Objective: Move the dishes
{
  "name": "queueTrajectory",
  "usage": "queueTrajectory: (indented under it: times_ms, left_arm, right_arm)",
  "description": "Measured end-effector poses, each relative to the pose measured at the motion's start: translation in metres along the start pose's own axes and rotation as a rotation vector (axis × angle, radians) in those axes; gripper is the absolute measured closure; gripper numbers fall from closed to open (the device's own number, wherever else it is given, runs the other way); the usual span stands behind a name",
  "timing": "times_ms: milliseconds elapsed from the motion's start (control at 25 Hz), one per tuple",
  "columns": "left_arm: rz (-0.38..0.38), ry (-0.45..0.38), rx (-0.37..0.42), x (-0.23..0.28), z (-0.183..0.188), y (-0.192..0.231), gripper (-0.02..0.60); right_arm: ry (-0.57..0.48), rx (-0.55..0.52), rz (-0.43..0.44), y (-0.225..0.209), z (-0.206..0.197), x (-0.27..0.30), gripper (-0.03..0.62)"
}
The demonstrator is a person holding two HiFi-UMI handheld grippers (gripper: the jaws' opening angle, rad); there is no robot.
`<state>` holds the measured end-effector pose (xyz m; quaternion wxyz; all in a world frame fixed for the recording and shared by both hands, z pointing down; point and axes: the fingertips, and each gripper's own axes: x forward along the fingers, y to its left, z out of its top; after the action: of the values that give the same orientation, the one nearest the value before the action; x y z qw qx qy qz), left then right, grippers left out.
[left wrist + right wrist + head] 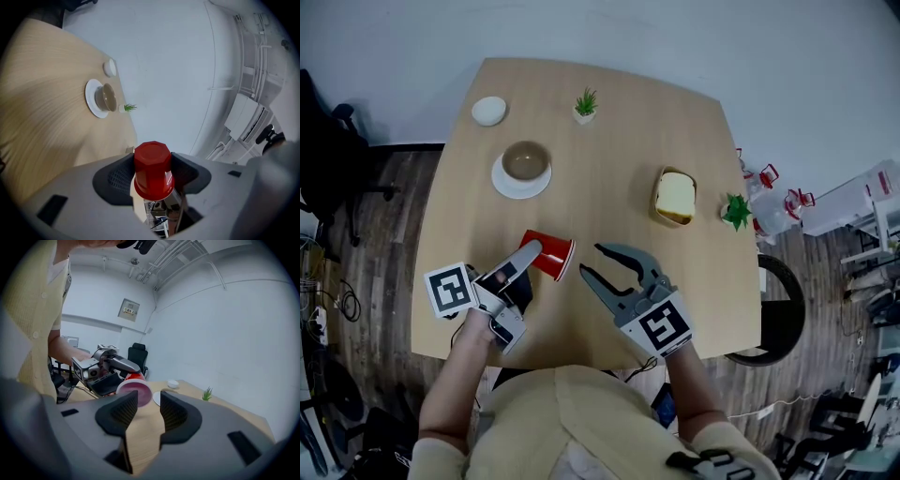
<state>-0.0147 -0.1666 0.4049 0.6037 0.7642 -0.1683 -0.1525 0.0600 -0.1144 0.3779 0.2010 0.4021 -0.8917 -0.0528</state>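
Left gripper (525, 259) has its jaws closed on the red cup (549, 255); in the left gripper view the cup (152, 169) sits squarely between both pads, base pointing away from the camera, mouth back toward the gripper body; the cup is held on its side over the near part of the table (609, 150), apparently lifted clear, though I cannot confirm a gap beneath it; right gripper (592, 261) is just beside the cup's mouth, jaws apart and nothing between them; its own view shows the open rim (134, 391) beyond the gap, not inside it; the bowl (525, 160) rests on its saucer (508, 183) further up the table, well apart from both grippers, untouched. Risks as I judge them: the cup tapers, so the grip could slide toward the narrow end and let the cup squirt out if I swing fast; the wall looks thin, so a harder squeeze may buckle it instead of securing it; with the right gripper this close to the rim, any careless move on that side could knock the cup and twist it in the pads; carrying toward the far side, a low path could clip the bowl and shift it on the saucer; plan is slow travel and a right hand kept off.
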Motion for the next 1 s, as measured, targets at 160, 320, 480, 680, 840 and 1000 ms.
queueTrajectory:
  times_ms: [160, 320, 480, 680, 840, 1000]
  left_arm:
    - [-0.043, 0.042, -0.047, 0.002, -0.012, -0.004, 0.334]
    - [-0.063, 0.082, -0.067, 0.003, -0.02, -0.008, 0.334]
    - [-0.068, 0.108, -0.082, 0.005, -0.025, -0.008, 0.334]
    - [-0.067, 0.123, -0.108, 0.008, -0.029, -0.006, 0.334]
    - [-0.069, 0.143, -0.133, 0.01, -0.031, -0.003, 0.333]
    - [-0.08, 0.142, -0.126, 0.01, -0.031, -0.004, 0.333]
  right_arm:
    - [-0.006, -0.027, 0.016, 0.002, 0.003, 0.003, 0.436]
    - [-0.015, -0.055, 0.031, 0.006, 0.004, 0.004, 0.446]
    - [-0.021, -0.079, 0.049, 0.008, 0.005, 0.006, 0.477]
    - [-0.027, -0.139, 0.063, 0.01, 0.006, 0.007, 0.509]
    - [-0.026, -0.171, 0.058, 0.008, 0.006, 0.008, 0.53]
    - [-0.024, -0.232, 0.049, 0.008, 0.006, 0.01, 0.54]
